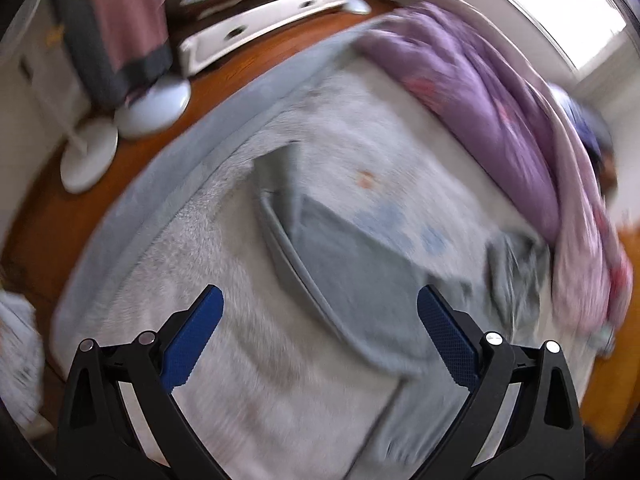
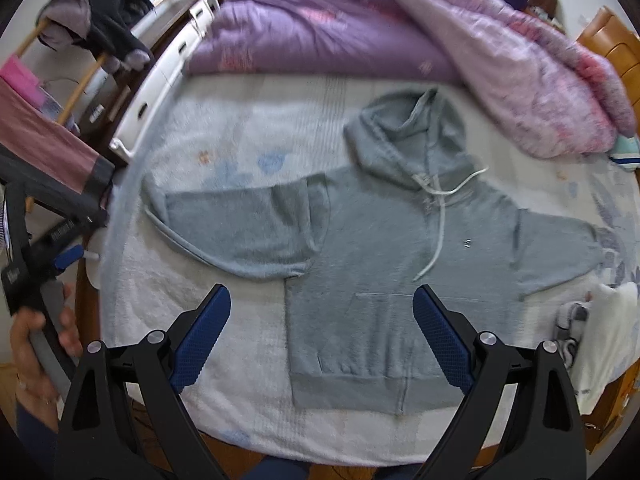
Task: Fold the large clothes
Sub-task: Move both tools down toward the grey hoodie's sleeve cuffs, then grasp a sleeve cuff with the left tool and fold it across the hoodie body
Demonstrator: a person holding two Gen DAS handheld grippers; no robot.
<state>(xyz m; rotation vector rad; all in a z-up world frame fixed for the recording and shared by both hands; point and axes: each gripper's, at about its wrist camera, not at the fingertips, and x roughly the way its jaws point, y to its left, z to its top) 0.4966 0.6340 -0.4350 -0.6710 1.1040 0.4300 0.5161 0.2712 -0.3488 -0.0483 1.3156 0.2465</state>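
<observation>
Right gripper point(image 2: 320, 320): nearest my lens, blue pads spread wide with nothing between them; I have it hovering over the hem end of the hoodie, jaws framing the pocket.
Left gripper point(image 1: 320, 320): also spread wide and empty, above the white fleece blanket point(image 1: 240, 340); this view is smeared with motion blur, so I trust it less.
Grey hoodie point(image 2: 400, 260): lies face up in the middle of the bed, hood at 12 o'clock, hem at 6 o'clock towards me.
Sleeve at 9 o'clock point(image 2: 240, 228): already doubled back, its cuff end lying near the chest.
Sleeve at 3 o'clock point(image 2: 560, 248): stretched straight out — not folded yet, so I judge it the next piece to take.
Drawstring point(image 2: 440, 216): trails loose down the chest; a pad could catch it and drag the hood askew.
Purple quilt point(image 2: 320, 28): bunched at 12 o'clock, just beside the hood; a wide swing could snag it.
White bundle point(image 2: 600, 328): sits at 4 o'clock near the outstretched cuff — it could be pulled along or knocked off the edge.
Fleece risk: pinching too deep could lift blanket together with sweatshirt.
Fold risk: the doubled sleeve may slide open if I tug the body.
Left hand point(image 2: 36, 332): seen at 8 o'clock in the right view, off the bed edge, gripping its handle.
</observation>
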